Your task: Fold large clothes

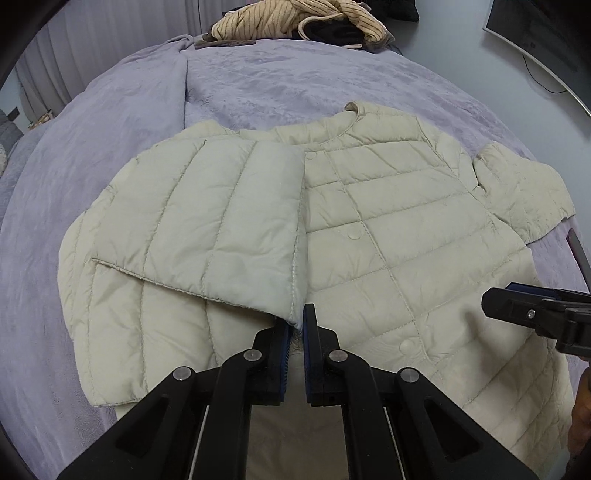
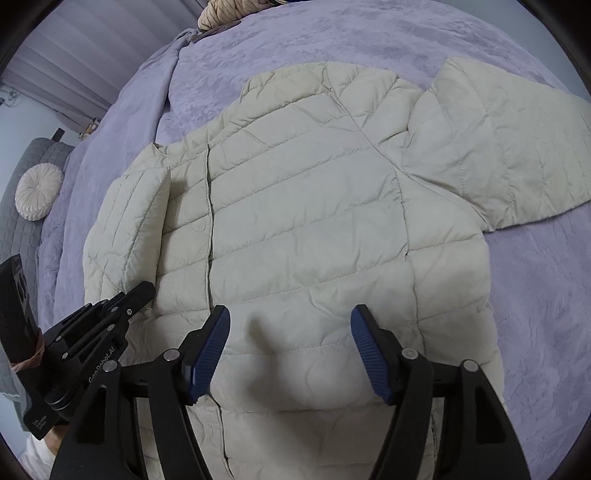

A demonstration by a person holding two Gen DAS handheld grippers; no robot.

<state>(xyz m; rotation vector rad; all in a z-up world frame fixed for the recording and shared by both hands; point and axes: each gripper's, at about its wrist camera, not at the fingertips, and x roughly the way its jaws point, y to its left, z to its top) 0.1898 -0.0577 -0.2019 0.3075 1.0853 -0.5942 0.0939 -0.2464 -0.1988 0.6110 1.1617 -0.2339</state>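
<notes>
- The left gripper sits nearest in the left wrist view, its jaws clenched on the cuff corner of the folded sleeve; a sliver of pale fabric shows between the blue pads.
- The right gripper hangs over the lower front of the jacket, its jaws released and spread wide, with nothing pinched between them; the quilted fabric lies under the gap.
- In the right wrist view the left gripper appears at the lower left, its tip at the folded sleeve's end.
- In the left wrist view the right gripper shows at the right edge, over the jacket's side.
- The cream quilted jacket lies front-up and spread flat on the bed, about the middle of the lavender blanket, with its hem toward the near edge and its round collar toward the far edge.
- The sleeve held by the left gripper is folded across the chest and ends beside the row of snap buttons.
- The other sleeve lies outstretched on the blanket, angling away from the body of the jacket.
- A heap of striped tan clothing lies at the far edge of the bed.
- A round cream cushion rests on a grey quilted seat beside the bed's side.
- A screen stands beyond the bed's far corner.
</notes>
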